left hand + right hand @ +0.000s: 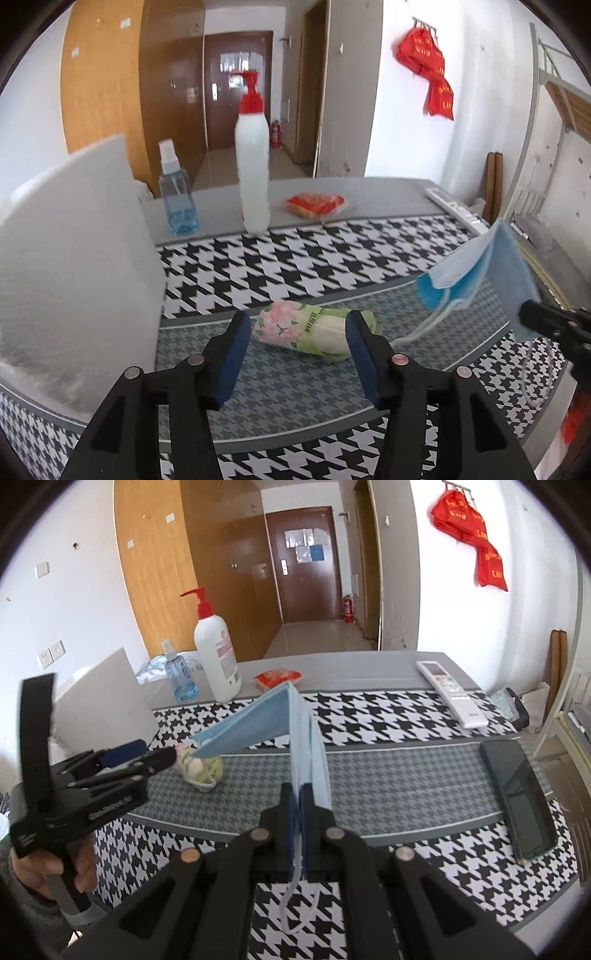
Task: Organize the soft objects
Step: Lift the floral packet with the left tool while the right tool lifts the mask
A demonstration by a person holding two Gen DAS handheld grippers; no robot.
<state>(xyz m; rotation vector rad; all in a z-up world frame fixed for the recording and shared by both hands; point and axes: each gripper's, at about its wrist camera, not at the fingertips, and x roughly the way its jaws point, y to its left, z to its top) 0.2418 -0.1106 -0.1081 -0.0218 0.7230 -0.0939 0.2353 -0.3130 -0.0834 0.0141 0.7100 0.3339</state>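
A folded blue face mask point(258, 723) hangs above the table with my right gripper point(299, 801) shut on its lower edge; its ear loops dangle below the jaws. In the left wrist view the mask point(480, 273) shows at the right, with the right gripper point(535, 314) on it. A small floral tissue packet point(310, 332) lies on the grey part of the houndstooth mat point(295, 266). My left gripper point(297, 343) stands open just in front of it, one finger at each end, pads apart from it. From the right wrist view, the left gripper point(162, 760) sits low beside the packet point(203, 768).
A white pump bottle point(253, 166), a blue spray bottle point(177, 195) and a red snack packet point(316, 205) stand at the table's far side. A white foam block point(74, 266) fills the left. A remote point(450, 690) and a dark phone point(517, 790) lie on the right.
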